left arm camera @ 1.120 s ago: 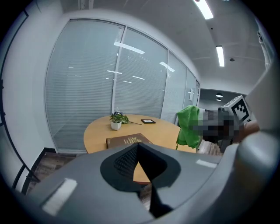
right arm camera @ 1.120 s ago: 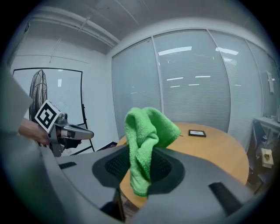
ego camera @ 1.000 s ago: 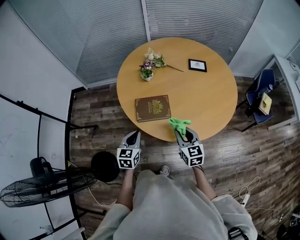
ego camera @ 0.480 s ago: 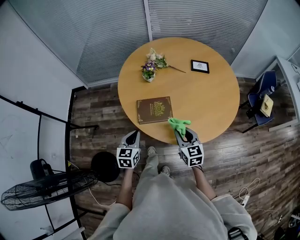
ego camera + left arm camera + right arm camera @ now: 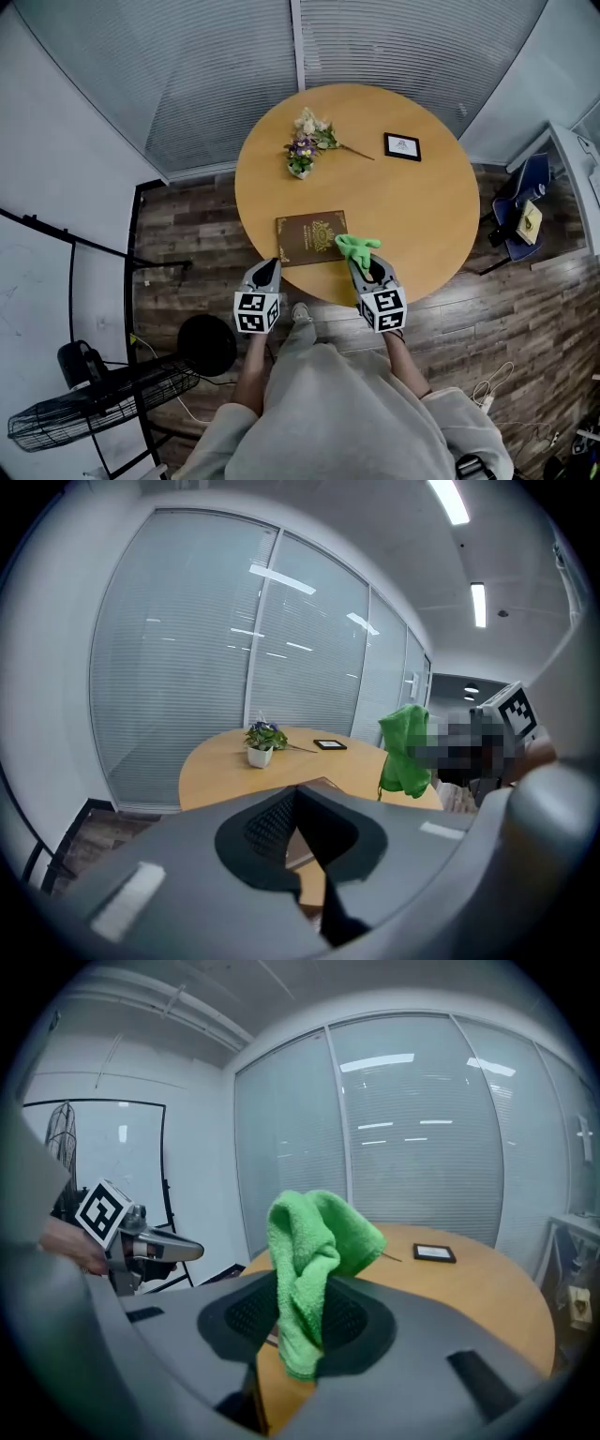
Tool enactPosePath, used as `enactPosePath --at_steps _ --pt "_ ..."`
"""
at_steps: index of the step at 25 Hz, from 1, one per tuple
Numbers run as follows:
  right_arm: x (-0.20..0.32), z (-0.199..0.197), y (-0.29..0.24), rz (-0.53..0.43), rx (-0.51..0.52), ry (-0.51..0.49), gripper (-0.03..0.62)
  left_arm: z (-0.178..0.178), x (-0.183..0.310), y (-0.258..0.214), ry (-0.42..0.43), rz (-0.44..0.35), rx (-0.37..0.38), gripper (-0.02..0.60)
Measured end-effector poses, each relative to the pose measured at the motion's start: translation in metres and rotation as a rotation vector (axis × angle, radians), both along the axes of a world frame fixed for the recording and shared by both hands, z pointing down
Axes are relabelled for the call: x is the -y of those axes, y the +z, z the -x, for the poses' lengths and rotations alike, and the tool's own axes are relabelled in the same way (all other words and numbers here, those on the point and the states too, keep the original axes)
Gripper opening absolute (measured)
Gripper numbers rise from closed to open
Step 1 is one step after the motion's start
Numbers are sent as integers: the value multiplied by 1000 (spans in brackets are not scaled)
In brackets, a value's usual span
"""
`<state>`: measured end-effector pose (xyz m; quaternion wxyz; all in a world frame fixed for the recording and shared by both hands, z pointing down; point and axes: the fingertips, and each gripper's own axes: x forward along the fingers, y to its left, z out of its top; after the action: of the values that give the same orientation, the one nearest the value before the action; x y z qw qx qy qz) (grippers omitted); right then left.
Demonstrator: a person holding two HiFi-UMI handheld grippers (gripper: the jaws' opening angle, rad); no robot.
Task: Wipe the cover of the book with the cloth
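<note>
Green cloth (image 5: pixel 357 247) stood pinched in the right gripper (image 5: pixel 357 263), poised by the book (image 5: pixel 310 237) at the near edge of the table (image 5: pixel 412 206), presumably for wiping, while the left gripper (image 5: pixel 272 266) hung closed and empty.

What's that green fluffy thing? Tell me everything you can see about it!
It is a bright green cloth, fuzzy like a towel, bunched into soft folds. The right gripper pinches it between its jaws; the top puffs out above them and a tail hangs below. It is up in the air at the near edge of the round wooden table, beside the brown book, and seems to touch neither.
</note>
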<state>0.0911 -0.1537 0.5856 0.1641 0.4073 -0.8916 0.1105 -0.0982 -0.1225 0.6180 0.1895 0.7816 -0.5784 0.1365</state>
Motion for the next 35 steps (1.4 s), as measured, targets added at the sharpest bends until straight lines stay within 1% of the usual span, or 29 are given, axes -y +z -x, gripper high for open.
enactPosePath --at_steps 8,14,27,32,35 --pt "35 30 -12 -23 -6 2 107 21 39 -6 17 -17 -13 9" --pt "52 48 -13 -24 -15 9 107 34 58 -4 31 -18 -21 9" --pt "63 72 -4 -6 -19 36 107 52 71 11 59 6 -41 9" --pt "66 72 3 18 -5 31 107 55 75 14 56 15 -35 9" --pt "71 72 6 30 -4 15 107 58 78 17 35 22 -30 9"
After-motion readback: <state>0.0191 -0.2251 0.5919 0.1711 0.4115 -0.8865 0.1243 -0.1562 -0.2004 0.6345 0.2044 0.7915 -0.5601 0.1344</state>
